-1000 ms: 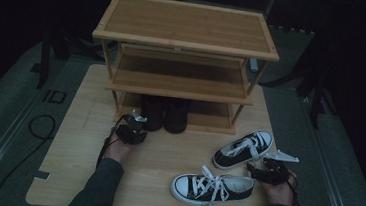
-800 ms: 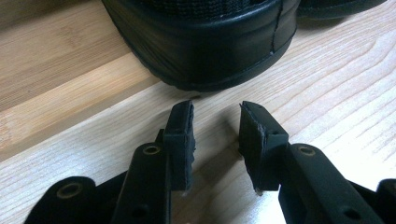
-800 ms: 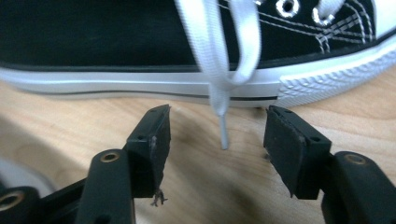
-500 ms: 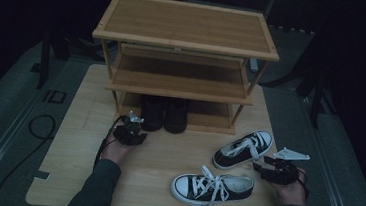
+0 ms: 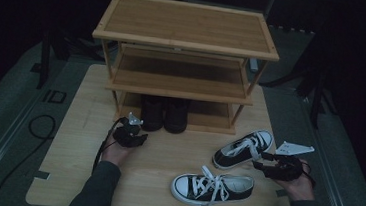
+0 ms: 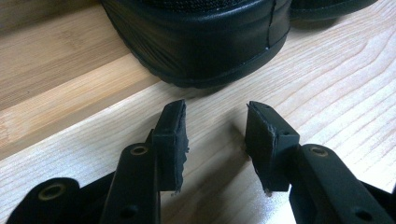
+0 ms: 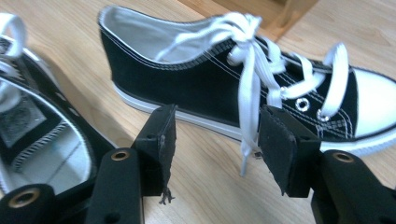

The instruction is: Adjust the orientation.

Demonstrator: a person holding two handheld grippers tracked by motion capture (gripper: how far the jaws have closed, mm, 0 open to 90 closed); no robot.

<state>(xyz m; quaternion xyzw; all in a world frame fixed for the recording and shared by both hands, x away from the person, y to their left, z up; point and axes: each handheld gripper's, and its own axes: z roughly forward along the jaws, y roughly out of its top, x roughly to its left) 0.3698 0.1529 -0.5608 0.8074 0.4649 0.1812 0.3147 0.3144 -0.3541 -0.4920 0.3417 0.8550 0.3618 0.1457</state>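
Two black-and-white sneakers lie on the wooden table: one (image 5: 243,149) angled toward the rack, the other (image 5: 214,187) lying across the front. My right gripper (image 5: 262,161) sits at the far sneaker's heel side. In the right gripper view that gripper (image 7: 217,135) is open, just short of the sneaker's side (image 7: 201,88), and a white lace end hangs between the jaws. A pair of black shoes (image 5: 164,113) stands under the rack's lowest shelf. My left gripper (image 5: 137,130) is open just in front of the left black shoe's heel (image 6: 201,42), holding nothing.
A three-tier wooden shoe rack (image 5: 187,28) stands at the back of the table (image 5: 74,174), its upper shelves bare. The second sneaker's opening (image 7: 37,135) lies close to my right gripper's left jaw. Dark floor and a cable (image 5: 38,125) lie beyond the table's left edge.
My right gripper has shifted slightly right and away from me, staying beside the far sneaker. The left gripper has barely moved.
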